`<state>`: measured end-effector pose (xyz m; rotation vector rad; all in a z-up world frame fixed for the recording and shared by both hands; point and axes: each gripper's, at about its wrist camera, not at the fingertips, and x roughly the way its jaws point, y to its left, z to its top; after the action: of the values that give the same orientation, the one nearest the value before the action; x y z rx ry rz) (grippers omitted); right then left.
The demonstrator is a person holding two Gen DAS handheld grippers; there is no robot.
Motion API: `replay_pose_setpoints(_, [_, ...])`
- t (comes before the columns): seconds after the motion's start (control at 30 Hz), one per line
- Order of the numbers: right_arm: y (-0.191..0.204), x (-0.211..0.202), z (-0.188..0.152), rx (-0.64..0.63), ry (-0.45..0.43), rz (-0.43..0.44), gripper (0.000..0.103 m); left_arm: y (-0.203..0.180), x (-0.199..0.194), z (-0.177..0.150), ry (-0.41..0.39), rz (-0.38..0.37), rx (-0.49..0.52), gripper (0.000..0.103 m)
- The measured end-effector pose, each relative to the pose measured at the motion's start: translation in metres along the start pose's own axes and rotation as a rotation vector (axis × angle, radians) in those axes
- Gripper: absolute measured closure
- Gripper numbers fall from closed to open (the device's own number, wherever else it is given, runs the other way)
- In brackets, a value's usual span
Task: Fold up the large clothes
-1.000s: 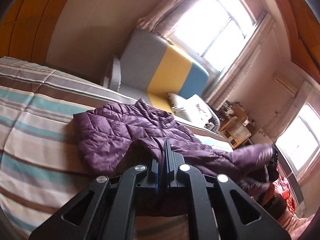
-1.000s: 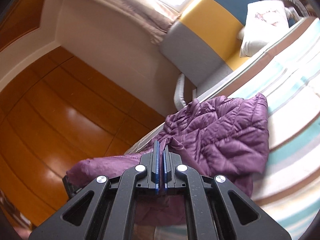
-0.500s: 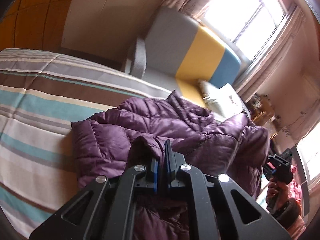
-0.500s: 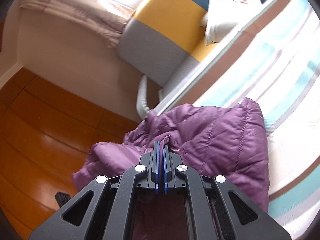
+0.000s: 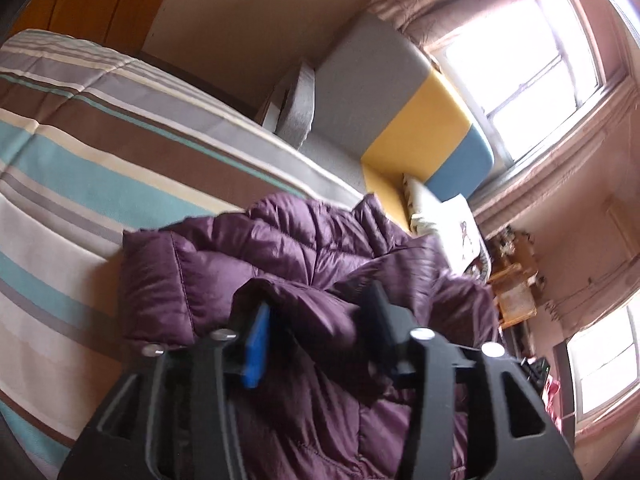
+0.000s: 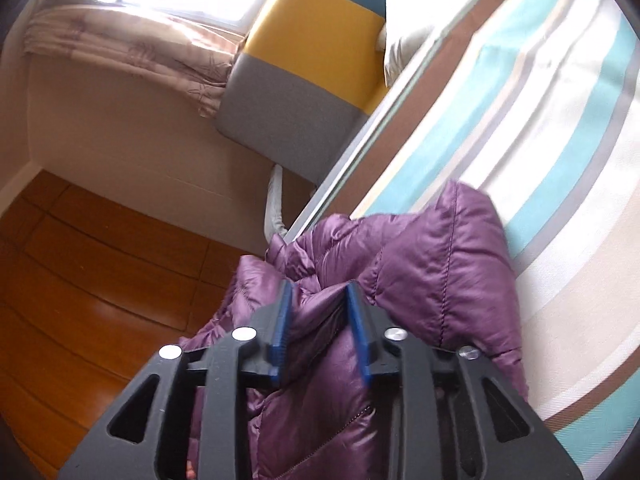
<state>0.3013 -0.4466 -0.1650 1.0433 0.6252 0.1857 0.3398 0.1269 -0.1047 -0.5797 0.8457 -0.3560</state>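
Observation:
A purple quilted down jacket (image 5: 280, 256) lies bunched on the striped bed (image 5: 80, 184). My left gripper (image 5: 318, 304) hovers low over it, jaws opening, with a fold of the jacket lying loose between the blue pads. In the right wrist view the jacket (image 6: 432, 256) hangs over the edge of the bed (image 6: 540, 140). My right gripper (image 6: 318, 292) is also opening, and a ridge of the fabric sits between its pads without being pinched.
A grey, yellow and blue sofa (image 5: 400, 100) with a white pillow (image 5: 444, 216) stands beyond the bed under a bright window (image 5: 516, 60). Small wooden furniture (image 5: 516, 296) sits at right. Orange wooden floor (image 6: 80, 280) lies beside the bed.
Both grippers came down toward the bed while shut on the jacket, then their jaws parted and let the fabric go. The jacket now lies more gathered, one side folded over.

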Motion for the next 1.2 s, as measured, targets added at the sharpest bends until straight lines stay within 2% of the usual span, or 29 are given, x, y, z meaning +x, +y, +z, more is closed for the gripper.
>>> replay_pose_setpoints(0.03, [0.005, -0.004, 0.0, -0.029, -0.011, -0.017, 0.055, 0.001, -0.004, 0.001, -0.022, 0.006, -0.008, 0.04])
replay_pose_setpoints(0.07, [0.013, -0.009, 0.0, -0.08, -0.029, -0.038, 0.049, 0.001, -0.008, 0.002, -0.049, 0.016, -0.013, 0.029])
replay_pose_setpoints(0.1, [0.02, -0.012, -0.002, -0.116, -0.045, -0.059, 0.044, 0.001, -0.012, 0.002, -0.078, 0.044, -0.016, 0.023])
replay_pose_setpoints(0.27, [0.07, -0.02, -0.017, -0.417, -0.047, -0.22, 0.044, -0.008, -0.038, -0.006, -0.198, 0.168, 0.027, 0.018])
replay_pose_setpoints(0.37, [0.092, -0.005, -0.031, -0.532, 0.039, -0.302, 0.044, -0.028, -0.036, -0.021, -0.189, 0.218, 0.127, 0.016])
replay_pose_setpoints(0.47, [0.096, 0.02, -0.034, -0.53, 0.142, -0.349, 0.044, -0.053, -0.019, -0.036, -0.127, 0.243, 0.261, 0.016])
replay_pose_setpoints(0.53, [0.095, 0.037, -0.037, -0.529, 0.194, -0.419, 0.044, -0.069, -0.003, -0.045, -0.076, 0.287, 0.363, 0.015])
replay_pose_setpoints(0.6, [0.091, 0.049, -0.04, -0.541, 0.22, -0.475, 0.05, -0.082, 0.018, -0.05, -0.007, 0.348, 0.443, 0.016])
replay_pose_setpoints(0.63, [0.09, 0.053, -0.039, -0.545, 0.223, -0.497, 0.061, -0.083, 0.027, -0.052, 0.018, 0.371, 0.463, 0.017])
replay_pose_setpoints(0.67, [0.087, 0.055, -0.04, -0.552, 0.215, -0.523, 0.067, -0.084, 0.034, -0.053, 0.039, 0.386, 0.475, 0.023])
replay_pose_setpoints(0.73, [0.086, 0.06, -0.039, -0.55, 0.208, -0.522, 0.089, -0.082, 0.04, -0.052, 0.047, 0.401, 0.467, 0.031])
replay_pose_setpoints(0.77, [0.085, 0.059, -0.038, -0.55, 0.204, -0.523, 0.092, -0.08, 0.041, -0.05, 0.045, 0.407, 0.459, 0.037])
replay_pose_setpoints(0.8, [0.083, 0.06, -0.035, -0.55, 0.193, -0.529, 0.093, -0.079, 0.043, -0.048, 0.047, 0.415, 0.448, 0.037])
replay_pose_setpoints(0.93, [0.069, 0.069, -0.034, -0.557, 0.138, -0.567, 0.093, -0.066, 0.057, -0.043, 0.039, 0.456, 0.423, 0.032])
replay_pose_setpoints(1.03, [0.063, 0.061, -0.039, -0.551, 0.09, -0.508, 0.093, -0.067, 0.054, -0.049, 0.025, 0.458, 0.431, 0.029])
replay_pose_setpoints(1.1, [0.061, 0.047, -0.037, -0.499, 0.095, -0.456, 0.088, -0.067, 0.043, -0.052, 0.017, 0.427, 0.427, 0.019])
replay_pose_setpoints(1.13, [0.061, 0.04, -0.036, -0.483, 0.096, -0.435, 0.074, -0.067, 0.035, -0.052, -0.002, 0.412, 0.42, 0.01])
replay_pose_setpoints(1.17, [0.064, 0.026, -0.038, -0.481, 0.078, -0.412, 0.064, -0.065, 0.026, -0.054, -0.026, 0.407, 0.413, 0.008])
replay_pose_setpoints(1.2, [0.069, 0.014, -0.04, -0.492, 0.051, -0.407, 0.041, -0.064, 0.014, -0.056, -0.06, 0.404, 0.404, 0.008])
